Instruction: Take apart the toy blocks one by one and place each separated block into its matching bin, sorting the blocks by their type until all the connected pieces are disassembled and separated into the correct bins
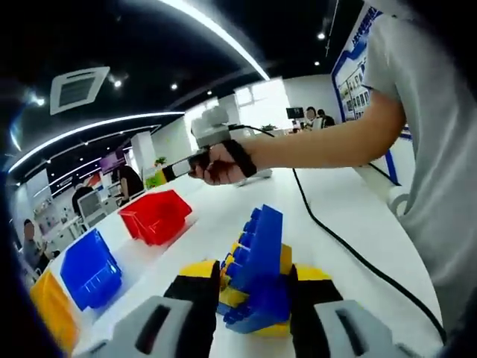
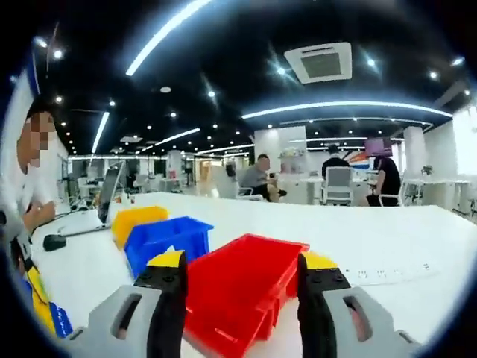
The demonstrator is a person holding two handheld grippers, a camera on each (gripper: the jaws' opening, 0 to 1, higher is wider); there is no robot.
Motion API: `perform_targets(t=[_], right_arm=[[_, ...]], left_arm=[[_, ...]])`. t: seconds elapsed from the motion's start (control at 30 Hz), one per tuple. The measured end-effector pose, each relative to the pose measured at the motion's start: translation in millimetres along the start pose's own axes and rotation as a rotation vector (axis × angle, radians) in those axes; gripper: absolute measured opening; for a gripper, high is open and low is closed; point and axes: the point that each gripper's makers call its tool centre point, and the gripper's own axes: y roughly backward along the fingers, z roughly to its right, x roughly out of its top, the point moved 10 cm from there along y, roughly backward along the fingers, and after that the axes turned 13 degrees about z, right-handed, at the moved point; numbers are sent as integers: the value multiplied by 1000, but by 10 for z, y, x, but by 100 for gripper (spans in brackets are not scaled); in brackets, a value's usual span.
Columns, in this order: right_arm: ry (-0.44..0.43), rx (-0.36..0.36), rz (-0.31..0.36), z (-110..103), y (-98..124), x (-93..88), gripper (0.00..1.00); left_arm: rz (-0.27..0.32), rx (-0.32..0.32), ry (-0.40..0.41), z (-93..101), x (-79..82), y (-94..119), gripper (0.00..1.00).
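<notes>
Broadly, a white table [image 1: 223,216] is stretching across both views, carrying three open-fronted bins in a row. In the left gripper view the red bin [image 1: 156,215] is sitting farthest along the table, the blue bin [image 1: 91,270] is lying next, and the yellow bin [image 1: 51,309] is lying at the near edge of the picture. In the right gripper view the order is running the other way: the red bin [image 2: 242,287] is looming closest, the blue bin [image 2: 168,239] is sitting just behind it, and the yellow bin [image 2: 138,218] is standing beyond that.

A person in a light shirt is reaching an arm over the table in the left gripper view, and the hand [image 1: 220,165] is holding the right gripper [image 1: 173,171] above the table near the red bin. A black cable [image 1: 335,239] is trailing from that hand across the tabletop.

The left gripper [image 1: 250,298] is pinching a cluster of joined toy blocks [image 1: 257,268] between its two jaws, which are closing against it on both sides; a blue studded block is standing up tallest, with yellow pieces beside and beneath it. The cluster is sitting low over the table, though whether it is touching the surface is hard to tell from here.

The right gripper [image 2: 242,280] is hovering with its jaws spread wide and holding nothing, the red bin appearing between them, probably beyond the fingertips rather than within them.
</notes>
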Motion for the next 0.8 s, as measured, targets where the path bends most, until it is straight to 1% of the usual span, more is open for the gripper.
perform_targets(t=[0.1,0.27,0.4,0.5,0.6,0.67,0.73,0.8], right_arm=[[-22,-8,26,8,56,72,58],[-9,-6,43,-5,204,195,56],[7,23,78,-75,325,336,56],[63,138,80,-262,483,455,54],[151,300,72,-543,670,543,52],[191,436,55,-786,837,567,49],[219,583,23,-1031,1024,549,44],[249,742,-47,-1248,1216,467,43]], left_arm=[[-1,1,1,-4,2,-4,38],[5,6,1,-4,-2,-2,38],[6,6,1,-3,-3,0,38],[10,11,2,4,-7,-1,38],[11,13,1,9,-9,0,38],[11,14,0,12,-9,0,38],[11,16,-1,14,-9,0,38],[10,17,-3,17,-11,1,38]])
